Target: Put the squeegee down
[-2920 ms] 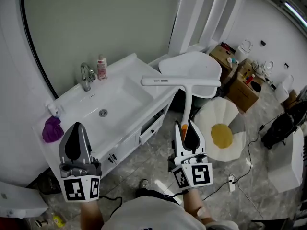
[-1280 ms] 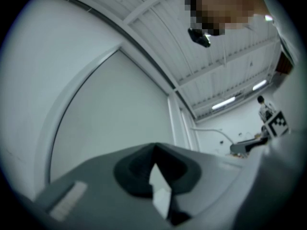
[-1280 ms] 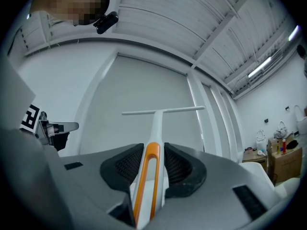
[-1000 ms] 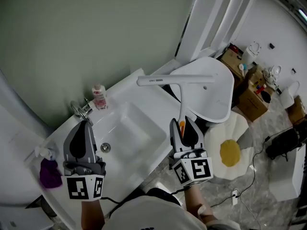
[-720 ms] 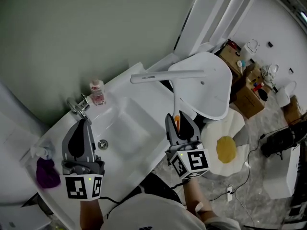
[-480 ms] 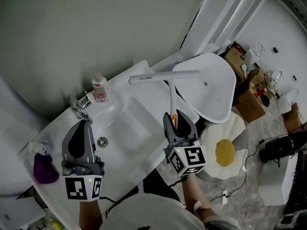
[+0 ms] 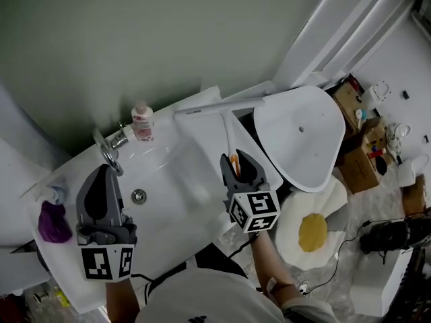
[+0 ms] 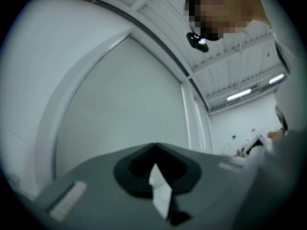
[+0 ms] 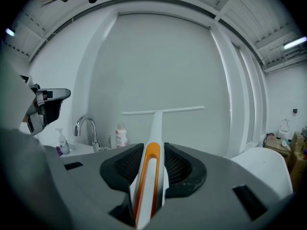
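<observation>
The white squeegee (image 7: pixel 227 128) has an orange strip on its handle (image 9: pixel 149 172), and my right gripper (image 7: pixel 237 161) is shut on that handle. Its long blade (image 9: pixel 163 111) points away from me and lies level, low over the back right corner of the white vanity top (image 7: pixel 202 98). Whether the blade touches the top I cannot tell. My left gripper (image 7: pixel 102 172) hovers over the sink's left part, jaws together. In the left gripper view the left gripper (image 8: pixel 154 151) shows only a thin white sliver at the seam and faces the grey wall.
The vanity holds a sunken basin (image 7: pixel 165 173), a chrome faucet (image 7: pixel 108 147), a pink bottle (image 7: pixel 141 121), a small soap dispenser (image 7: pixel 56 194) and a purple cloth (image 7: pixel 51 222). A white loose basin (image 7: pixel 303 136) stands at the right, an egg-shaped rug (image 7: pixel 314 231) and cardboard boxes (image 7: pixel 367 136) beyond.
My right gripper has carried the squeegee down and to the left, from above the loose white basin to the vanity's back right corner. The left gripper sank slightly.
</observation>
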Demonstrator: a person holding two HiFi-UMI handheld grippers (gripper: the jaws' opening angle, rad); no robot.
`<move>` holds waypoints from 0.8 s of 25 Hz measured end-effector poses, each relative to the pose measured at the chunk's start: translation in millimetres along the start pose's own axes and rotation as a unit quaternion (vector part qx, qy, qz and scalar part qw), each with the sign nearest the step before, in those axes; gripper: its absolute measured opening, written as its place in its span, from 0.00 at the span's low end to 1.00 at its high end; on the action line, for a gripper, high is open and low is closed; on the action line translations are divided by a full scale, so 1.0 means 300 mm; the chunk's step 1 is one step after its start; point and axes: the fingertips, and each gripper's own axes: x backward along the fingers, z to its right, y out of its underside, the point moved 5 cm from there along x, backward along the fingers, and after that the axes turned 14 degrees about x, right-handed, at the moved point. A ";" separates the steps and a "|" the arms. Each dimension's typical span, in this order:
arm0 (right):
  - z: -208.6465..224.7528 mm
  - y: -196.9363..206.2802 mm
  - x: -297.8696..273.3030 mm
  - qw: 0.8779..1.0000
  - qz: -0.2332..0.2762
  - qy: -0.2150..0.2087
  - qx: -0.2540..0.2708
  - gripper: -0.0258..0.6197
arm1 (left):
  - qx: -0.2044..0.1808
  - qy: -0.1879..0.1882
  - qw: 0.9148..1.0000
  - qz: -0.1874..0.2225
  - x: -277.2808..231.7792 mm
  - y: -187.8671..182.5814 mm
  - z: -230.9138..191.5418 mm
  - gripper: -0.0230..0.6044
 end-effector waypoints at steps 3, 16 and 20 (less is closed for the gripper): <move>0.027 0.043 -0.061 1.000 -0.013 -0.025 -0.004 0.24 | -0.008 -0.016 1.000 -0.001 -0.013 0.006 0.023 0.05; 0.113 0.256 -0.297 0.990 -0.080 -0.116 -0.029 0.24 | -0.039 -0.086 0.995 0.013 -0.040 0.027 0.109 0.05; 0.125 0.313 -0.371 0.985 -0.103 -0.137 -0.028 0.24 | -0.047 -0.113 0.992 0.013 -0.039 0.038 0.125 0.05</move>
